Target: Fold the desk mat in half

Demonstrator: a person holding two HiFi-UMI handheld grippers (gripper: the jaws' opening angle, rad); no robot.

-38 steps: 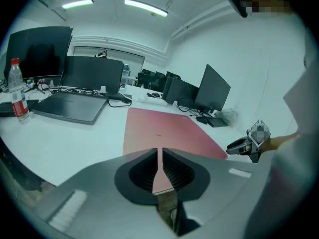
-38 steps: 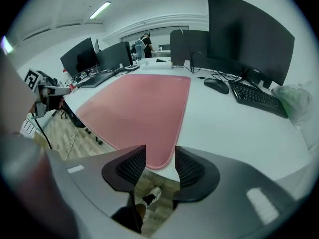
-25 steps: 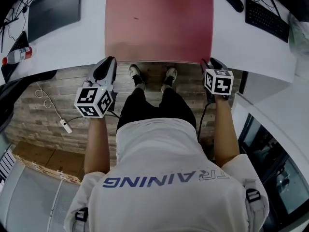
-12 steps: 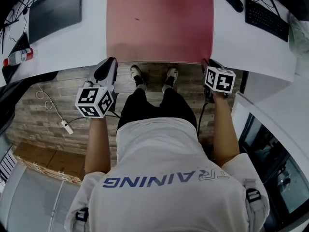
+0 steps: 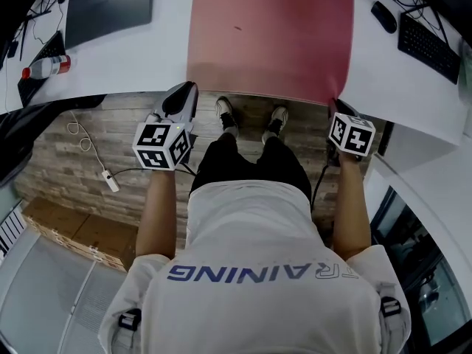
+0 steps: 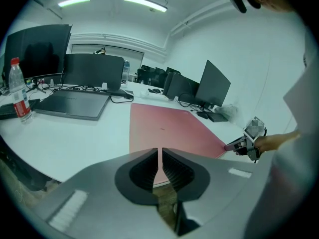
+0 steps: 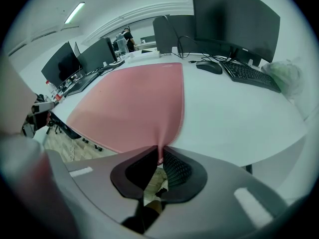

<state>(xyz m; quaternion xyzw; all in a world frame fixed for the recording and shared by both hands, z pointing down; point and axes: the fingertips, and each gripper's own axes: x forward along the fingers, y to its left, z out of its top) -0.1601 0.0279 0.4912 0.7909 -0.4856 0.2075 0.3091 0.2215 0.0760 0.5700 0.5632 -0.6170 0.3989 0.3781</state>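
A pink desk mat (image 5: 269, 35) lies flat on the white desk (image 5: 147, 65), its near edge along the desk's front. My left gripper (image 5: 189, 87) is at the mat's near left corner. In the left gripper view its jaws (image 6: 159, 156) stand together on the mat's near edge (image 6: 169, 128). My right gripper (image 5: 335, 103) is at the near right corner. Its jaws (image 7: 160, 158) have just been closing, and the corner of the mat (image 7: 134, 98) is pinched between them and pulled up into a small peak.
A dark laptop (image 5: 110, 13) and a red-capped bottle (image 5: 48, 66) sit on the desk to the left of the mat. A mouse (image 5: 383, 17) and a keyboard (image 5: 428, 46) lie to its right, with monitors (image 7: 234, 19) behind. The person's shoes (image 5: 251, 113) stand under the desk edge.
The head view has shifted, so the desk and mat sit further right in the picture. Both grippers stay at the mat's near corners, the right one now tight against its corner.
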